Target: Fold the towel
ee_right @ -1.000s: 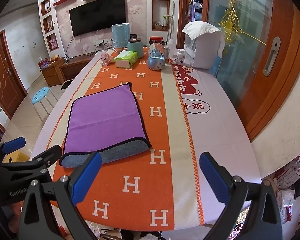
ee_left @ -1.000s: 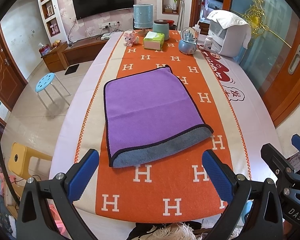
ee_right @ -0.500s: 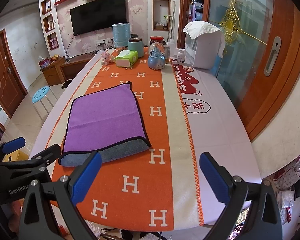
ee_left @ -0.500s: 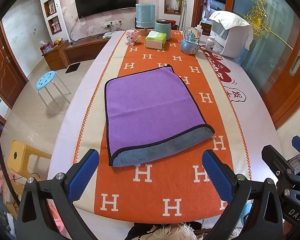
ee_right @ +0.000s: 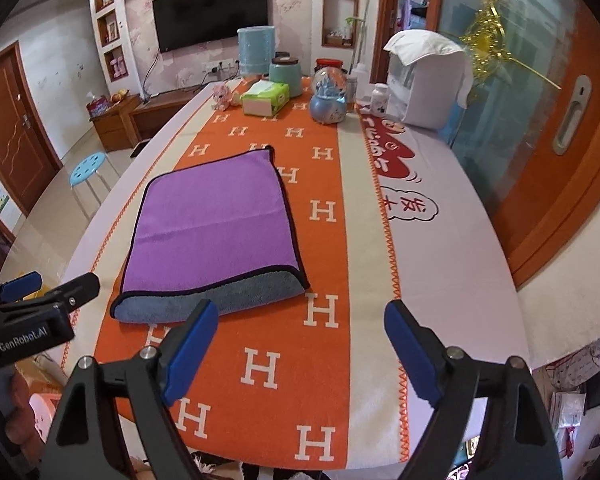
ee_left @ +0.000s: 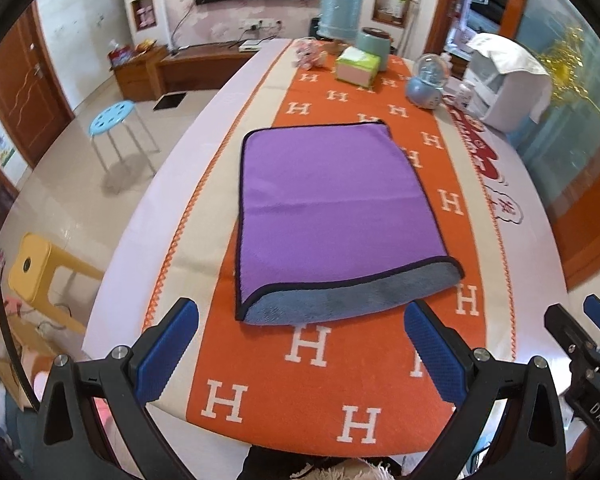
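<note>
Both claws, left claw [ee_left: 300, 344] and right claw [ee_right: 300, 344], gape wide, holding nothing; grabbing only the towel's [ee_left: 332, 216] purple top layer (grey underneath) could undo the fold

Your left tool [ee_left: 300, 344] has come forward and swung a little to the right: the towel [ee_left: 332, 216] now fills more of the left wrist frame, its grey near edge close above the blue pads. Your right tool [ee_right: 300, 352] has also advanced, so in the right wrist frame the towel sits lower, nearly meeting the left pad.
</note>
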{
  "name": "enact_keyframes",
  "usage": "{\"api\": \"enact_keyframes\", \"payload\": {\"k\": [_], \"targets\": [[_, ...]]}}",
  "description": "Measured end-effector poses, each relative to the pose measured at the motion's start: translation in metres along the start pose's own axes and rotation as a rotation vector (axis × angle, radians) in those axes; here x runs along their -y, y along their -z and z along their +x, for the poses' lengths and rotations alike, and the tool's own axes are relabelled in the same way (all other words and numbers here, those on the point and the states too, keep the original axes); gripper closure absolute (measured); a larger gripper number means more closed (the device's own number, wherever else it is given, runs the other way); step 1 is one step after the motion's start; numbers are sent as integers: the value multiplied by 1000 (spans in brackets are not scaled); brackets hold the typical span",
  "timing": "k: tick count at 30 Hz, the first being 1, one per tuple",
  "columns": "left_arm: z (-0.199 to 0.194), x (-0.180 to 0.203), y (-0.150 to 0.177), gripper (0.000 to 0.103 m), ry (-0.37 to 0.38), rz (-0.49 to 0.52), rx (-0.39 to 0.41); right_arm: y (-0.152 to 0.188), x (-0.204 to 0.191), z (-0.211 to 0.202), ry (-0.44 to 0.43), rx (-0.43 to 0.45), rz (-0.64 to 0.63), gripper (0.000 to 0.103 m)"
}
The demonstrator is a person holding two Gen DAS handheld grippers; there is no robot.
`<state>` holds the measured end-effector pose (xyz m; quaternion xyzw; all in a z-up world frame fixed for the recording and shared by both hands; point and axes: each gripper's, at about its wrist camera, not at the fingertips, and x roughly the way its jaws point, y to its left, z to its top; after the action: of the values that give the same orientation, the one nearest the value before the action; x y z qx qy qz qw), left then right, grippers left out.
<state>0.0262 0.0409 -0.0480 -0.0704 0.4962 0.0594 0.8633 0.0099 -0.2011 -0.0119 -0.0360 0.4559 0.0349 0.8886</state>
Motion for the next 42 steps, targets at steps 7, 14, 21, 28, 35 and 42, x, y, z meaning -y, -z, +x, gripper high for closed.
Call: {"api": "enact_keyframes", "payload": {"k": [7,14,21,28,35,42], "targets": [[31,-23,14,1,-18,-72,-18,-4,-7,37,-44,-38,-84,26],[61,-49,23,3,-54,-120,-28,-10,-7,78,-103,-54,-154,33],[96,-65,26,9,-22,-150,-115,-17,1,109,-147,-61,-228,34],[124,-69,27,23,49,-138,-184,-20,10,136,-239,-79,-299,34],[137,-69,22,35,87,-62,-179,-23,10,160,-331,-115,-350,40],[153,-65,16,53,157,-15,-214,-26,8,189,-404,-180,-403,56]]}}
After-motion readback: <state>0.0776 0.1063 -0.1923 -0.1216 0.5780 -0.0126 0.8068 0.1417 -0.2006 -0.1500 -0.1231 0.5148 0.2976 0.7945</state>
